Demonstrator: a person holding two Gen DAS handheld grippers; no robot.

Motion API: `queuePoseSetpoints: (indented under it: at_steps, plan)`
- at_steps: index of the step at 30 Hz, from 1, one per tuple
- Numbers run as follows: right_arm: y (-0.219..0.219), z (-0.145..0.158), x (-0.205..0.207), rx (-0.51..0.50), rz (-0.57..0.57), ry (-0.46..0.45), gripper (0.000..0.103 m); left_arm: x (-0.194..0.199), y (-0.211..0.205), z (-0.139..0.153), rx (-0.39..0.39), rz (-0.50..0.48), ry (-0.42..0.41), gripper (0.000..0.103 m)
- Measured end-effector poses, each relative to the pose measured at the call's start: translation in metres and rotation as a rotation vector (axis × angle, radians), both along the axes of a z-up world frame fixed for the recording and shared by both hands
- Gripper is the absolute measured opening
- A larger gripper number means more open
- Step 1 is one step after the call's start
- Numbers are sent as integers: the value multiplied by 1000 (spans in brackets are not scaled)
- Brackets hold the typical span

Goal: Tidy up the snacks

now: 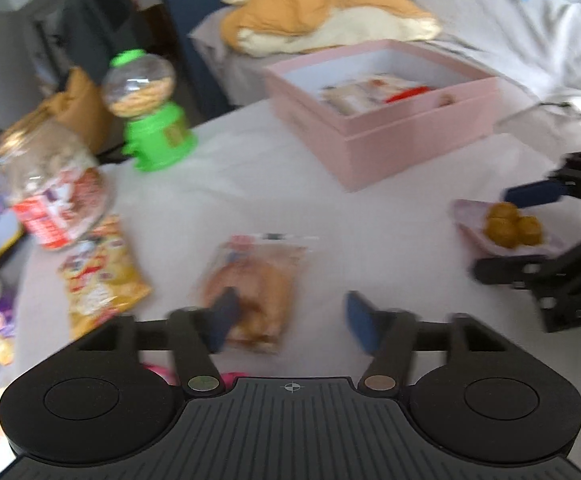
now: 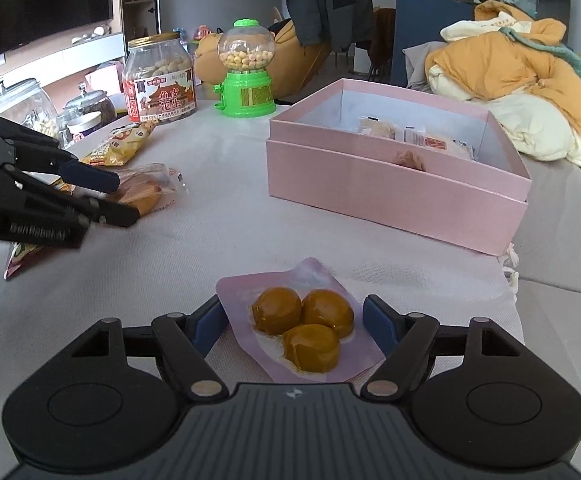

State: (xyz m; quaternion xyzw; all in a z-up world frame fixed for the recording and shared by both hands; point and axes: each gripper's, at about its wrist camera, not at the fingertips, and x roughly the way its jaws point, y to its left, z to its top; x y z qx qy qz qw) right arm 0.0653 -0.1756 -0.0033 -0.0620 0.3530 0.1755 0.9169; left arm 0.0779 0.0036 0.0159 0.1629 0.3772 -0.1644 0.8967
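Looking through the left wrist view first, then the right.

Left view, jaws: the left gripper (image 1: 286, 322) stands apart, pressing on nothing; its left finger overlaps the bread packet (image 1: 256, 292) at lower centre, the right finger is over bare cloth.
Left view, snacks: a yellow chip bag (image 1: 102, 280) lies at the left, a big labelled jar (image 1: 54, 192) above it, a green candy dispenser (image 1: 150, 116) at upper left.
Left view, target: the pink box (image 1: 386, 136) sits open at upper centre with packets already inside.
Left view, blur: the whole frame is smeared, so whether the finger touches the packet I cannot tell.

Right view, jaws: the right gripper (image 2: 294, 324) is spread, one finger on each side of the purple pouch (image 2: 302, 320) at lower centre; the pads look just clear of it.
Right view, other tool: the left gripper shows at the left edge, fingers astride the bread packet.
Right view, box: it stands at centre right, its near wall facing the pouch.

Risk, grip: the pouch is flat and slick, so closing on its rim alone could let it slide out.
Risk, bread: only one finger sits over the packet, so closing may push it aside or squash it.
Risk, crossing: both tools heading for the box together could collide.
Room: open cloth lies between pouch and box.
Edges: the table (image 2: 210, 248) drops off at the right, just beyond the box; jars crowd the upper left.
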Motion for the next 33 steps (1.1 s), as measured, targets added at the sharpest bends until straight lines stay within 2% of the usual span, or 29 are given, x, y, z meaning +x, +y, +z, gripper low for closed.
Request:
queuePoseSetpoints:
  at_steps: [3, 6, 9, 13, 15, 16, 18, 21, 22, 25, 30, 33]
  plan:
    - [-1, 0, 0, 1, 1, 1, 75, -1, 0, 5, -69, -29, -3, 70]
    - [-1, 0, 0, 2, 1, 1, 75, 6, 8, 7, -36, 54, -59, 69]
    - [-1, 0, 0, 2, 1, 1, 76, 24, 21, 1, -19, 146, -47, 69]
    - [0, 0, 0, 1, 3, 2, 77, 42, 41, -12, -125, 201, 33, 72]
    - [0, -1, 0, -4, 6, 1, 78, 44, 46, -13, -175, 214, 35, 72]
    - [0, -1, 0, -5, 7, 0, 78, 42, 44, -10, -171, 221, 42, 71]
    - [0, -1, 0, -7, 8, 1, 78, 35, 36, -5, -187, 218, 59, 62]
    - [1, -1, 0, -12, 9, 1, 79, 16, 24, -6, -300, 183, 90, 61]
    - [1, -1, 0, -14, 8, 1, 79, 8, 19, -7, -307, 193, 82, 61]
    - [1, -1, 2, -18, -3, 7, 83, -17, 1, -12, -249, 225, 15, 61]
    - [0, -2, 4, -17, -23, 20, 87, -35, -8, -22, -231, 229, -83, 63]
    - [-2, -2, 5, -9, -33, 35, 88, -34, -14, -22, -201, 223, -94, 63]
